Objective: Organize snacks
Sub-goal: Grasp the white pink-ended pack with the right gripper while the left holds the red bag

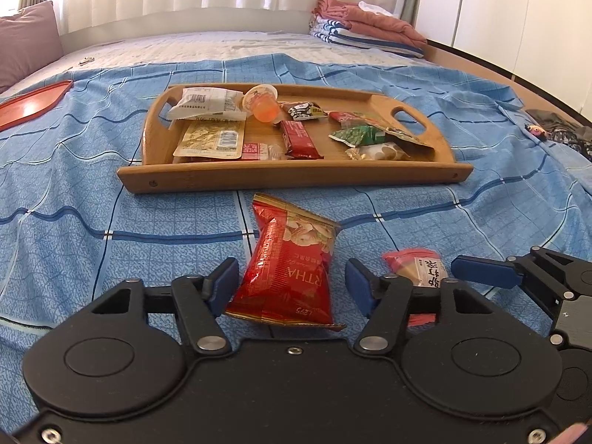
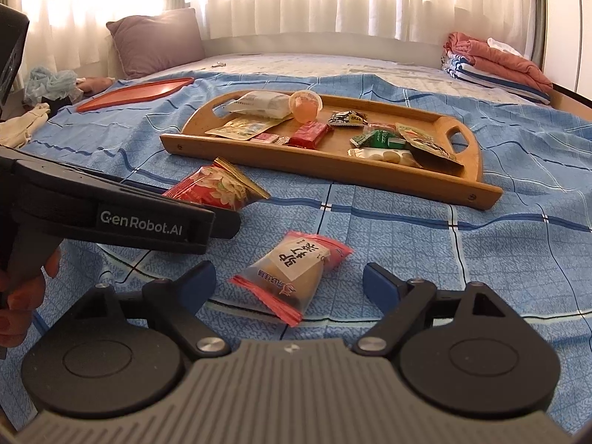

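On the bed's blue checked cover (image 1: 111,170), the left tool (image 1: 292,283) straddles a red foil snack bag (image 1: 292,266); its blue pads stand apart, the left one at the bag's edge, the right one clear of it. The right tool (image 2: 289,284) hangs wide apart around a clear pastry packet with red crimped ends (image 2: 292,272), touching neither side. Beyond both lies a wooden handled tray (image 1: 296,175) with assorted wrapped snacks and an orange jelly cup (image 1: 263,105). A flat red lid (image 2: 137,92) lies farther off.
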A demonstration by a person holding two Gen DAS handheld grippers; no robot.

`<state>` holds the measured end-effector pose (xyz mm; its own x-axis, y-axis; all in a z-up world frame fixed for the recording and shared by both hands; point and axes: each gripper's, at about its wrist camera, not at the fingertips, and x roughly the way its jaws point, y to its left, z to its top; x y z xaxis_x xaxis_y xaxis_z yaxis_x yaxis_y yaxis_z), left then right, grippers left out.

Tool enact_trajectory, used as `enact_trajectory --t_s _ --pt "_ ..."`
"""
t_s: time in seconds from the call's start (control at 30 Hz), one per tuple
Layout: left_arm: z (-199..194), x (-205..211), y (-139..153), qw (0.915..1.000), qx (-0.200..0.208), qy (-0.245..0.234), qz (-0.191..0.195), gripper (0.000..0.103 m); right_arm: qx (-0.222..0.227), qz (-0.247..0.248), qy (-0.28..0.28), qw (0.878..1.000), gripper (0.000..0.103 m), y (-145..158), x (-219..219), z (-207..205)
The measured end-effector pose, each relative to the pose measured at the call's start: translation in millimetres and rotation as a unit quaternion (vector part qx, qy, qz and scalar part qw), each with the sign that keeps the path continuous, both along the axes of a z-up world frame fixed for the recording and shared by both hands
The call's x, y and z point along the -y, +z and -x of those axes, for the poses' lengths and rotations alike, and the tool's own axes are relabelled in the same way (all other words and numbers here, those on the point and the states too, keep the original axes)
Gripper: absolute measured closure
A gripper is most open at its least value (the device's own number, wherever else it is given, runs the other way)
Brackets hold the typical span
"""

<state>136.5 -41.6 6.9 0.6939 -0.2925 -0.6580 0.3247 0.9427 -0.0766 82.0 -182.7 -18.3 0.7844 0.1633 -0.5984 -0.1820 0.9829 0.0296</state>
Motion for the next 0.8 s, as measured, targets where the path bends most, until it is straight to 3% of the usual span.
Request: enact_trajectory --t_s 0.1,0.3,0.5,0.63,0.8 --pt "1 0 1 1.0 0.003 0.001 -0.003 0.057 0.002 -0.002 -0.005 1.0 0.02 1 1 1" --pt "7 2 4 0.9993 0.026 0.001 -0.026 0.058 0.01 -0.008 -0.006 1.0 0.037 4 4 5" --pt "11 0 12 0.999 0.037 -0.001 -0.025 0.058 0.012 -0.013 -0.008 1.0 0.051 7 5 9" --pt "12 -1 14 0.9989 0.039 -0.003 -0.025 0.058 0.012 -0.009 -0.022 1.0 0.051 8 8 9" --pt "13 -1 14 0.999 0.036 0.0 -0.025 0.058 0.014 -0.003 -0.037 0.999 0.038 9 9 4"
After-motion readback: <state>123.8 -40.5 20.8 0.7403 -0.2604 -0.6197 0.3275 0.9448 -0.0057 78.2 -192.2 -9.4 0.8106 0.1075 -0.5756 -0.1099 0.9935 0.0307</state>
